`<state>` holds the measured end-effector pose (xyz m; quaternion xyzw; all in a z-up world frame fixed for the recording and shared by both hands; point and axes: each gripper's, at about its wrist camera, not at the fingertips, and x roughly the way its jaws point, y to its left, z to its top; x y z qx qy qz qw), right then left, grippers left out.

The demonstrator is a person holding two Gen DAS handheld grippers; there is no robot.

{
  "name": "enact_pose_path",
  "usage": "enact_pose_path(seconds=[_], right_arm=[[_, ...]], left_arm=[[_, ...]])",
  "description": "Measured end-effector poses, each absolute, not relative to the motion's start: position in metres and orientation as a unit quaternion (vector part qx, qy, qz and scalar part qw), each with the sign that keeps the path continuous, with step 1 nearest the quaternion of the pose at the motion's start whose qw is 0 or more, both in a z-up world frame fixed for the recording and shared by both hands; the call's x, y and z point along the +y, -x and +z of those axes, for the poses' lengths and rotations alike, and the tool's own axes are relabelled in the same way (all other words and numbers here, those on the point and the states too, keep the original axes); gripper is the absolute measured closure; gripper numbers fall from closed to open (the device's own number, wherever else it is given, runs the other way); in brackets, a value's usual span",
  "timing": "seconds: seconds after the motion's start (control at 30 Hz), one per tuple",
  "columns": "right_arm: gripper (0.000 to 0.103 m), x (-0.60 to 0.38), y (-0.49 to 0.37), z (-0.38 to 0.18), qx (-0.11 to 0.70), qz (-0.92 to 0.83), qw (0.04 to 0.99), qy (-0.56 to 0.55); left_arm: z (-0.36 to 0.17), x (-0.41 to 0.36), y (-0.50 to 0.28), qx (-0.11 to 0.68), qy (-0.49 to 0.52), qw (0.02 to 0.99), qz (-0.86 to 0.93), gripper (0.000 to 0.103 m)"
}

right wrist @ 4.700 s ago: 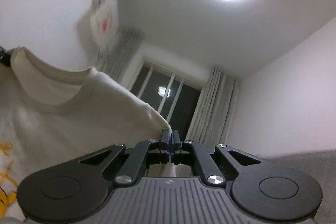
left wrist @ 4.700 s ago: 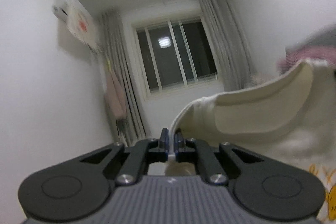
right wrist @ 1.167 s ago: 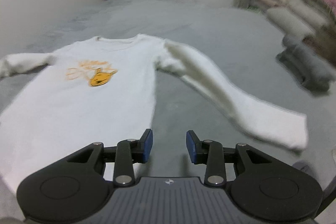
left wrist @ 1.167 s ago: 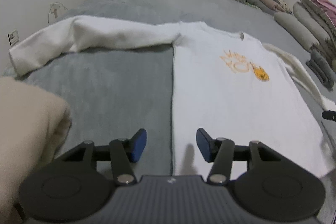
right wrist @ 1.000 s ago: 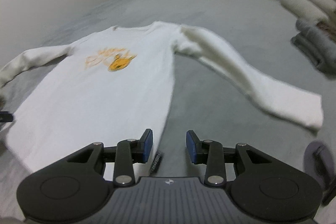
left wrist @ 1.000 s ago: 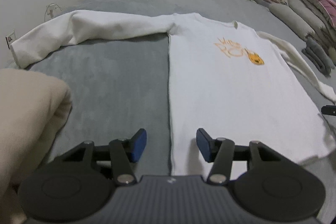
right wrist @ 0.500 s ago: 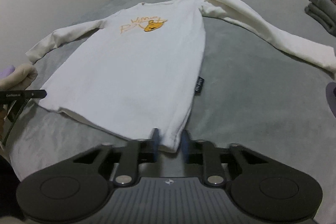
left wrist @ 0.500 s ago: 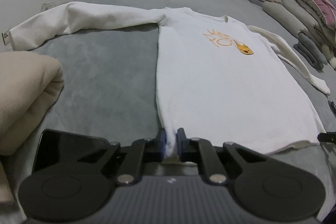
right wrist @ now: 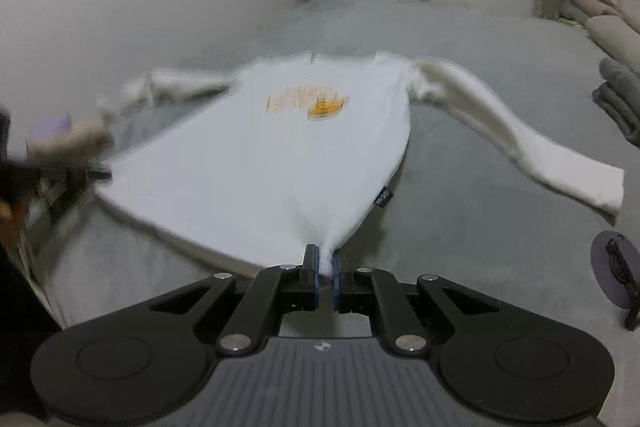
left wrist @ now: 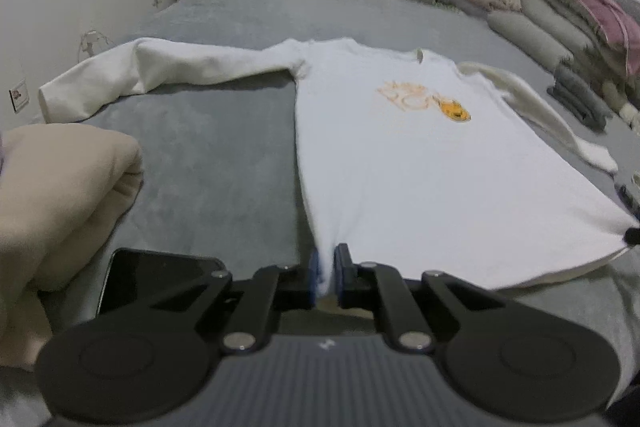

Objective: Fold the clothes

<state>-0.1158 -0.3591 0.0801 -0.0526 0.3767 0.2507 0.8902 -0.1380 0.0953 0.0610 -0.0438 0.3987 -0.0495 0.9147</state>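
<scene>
Now I have both hem corners of the white long-sleeved cotton shirt with the orange chest print (left wrist: 420,163) secured. A second ago both tools stood open over the hem; their jaws have just been closing, and cloth now sits between each pair. The left hand-held gripper (left wrist: 327,269) is clenched on the hem corner on its own side of the shirt, the fabric bunching into a peak at the blue pads. The right hand-held gripper (right wrist: 325,267) is likewise clamped on the opposite hem corner, just hemward of the small dark side-seam label (right wrist: 382,198).

The shirt lies face up on the grey plush bed (left wrist: 208,147), collar away from me, both sleeves spread outward from the body. The hem is drawn taut between the two grips.

A black phone (left wrist: 156,277) lies just beside the left hem corner, and a beige folded blanket (left wrist: 60,195) rests further out on that side. Folded garments (left wrist: 576,39) are stacked well beyond the far sleeve.

Judgement: the grasp step is complete and the fold itself is not yet begun. The next move likely carries the hem toward the collar; uneven lift would skew the fold.
</scene>
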Motion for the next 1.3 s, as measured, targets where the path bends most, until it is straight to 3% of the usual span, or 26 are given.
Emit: enact_pose_path(seconds=[0.07,0.13,0.23,0.7,0.8,1.0,1.3], right_arm=[[0.095,-0.353,0.112,0.073,0.387,0.24,0.887,0.07],[0.092,-0.354,0.109,0.073,0.382,0.232,0.892,0.072],[0.085,-0.359,0.102,0.078,0.368,0.214,0.903,0.056],[0.085,-0.346,0.031,0.071,0.37,0.153,0.914,0.066],[0.085,-0.35,0.004,0.063,0.383,0.135,0.913,0.048],[0.085,-0.36,-0.043,0.05,0.386,0.106,0.916,0.016],[0.082,-0.372,-0.089,0.055,0.323,0.053,0.94,0.094]], left_arm=[[0.064,0.096,0.135,0.392,0.036,0.918,-0.04,0.089],[0.069,0.095,0.132,0.379,0.024,0.925,-0.027,0.078],[0.077,0.092,0.126,0.364,0.022,0.931,-0.023,0.075],[0.092,0.037,0.031,0.365,0.013,0.931,-0.023,0.057],[0.086,0.033,0.008,0.355,0.002,0.935,-0.011,0.049],[0.038,0.05,-0.028,0.383,-0.003,0.924,0.017,0.049],[0.02,0.052,-0.032,0.378,-0.009,0.925,0.035,0.041]])
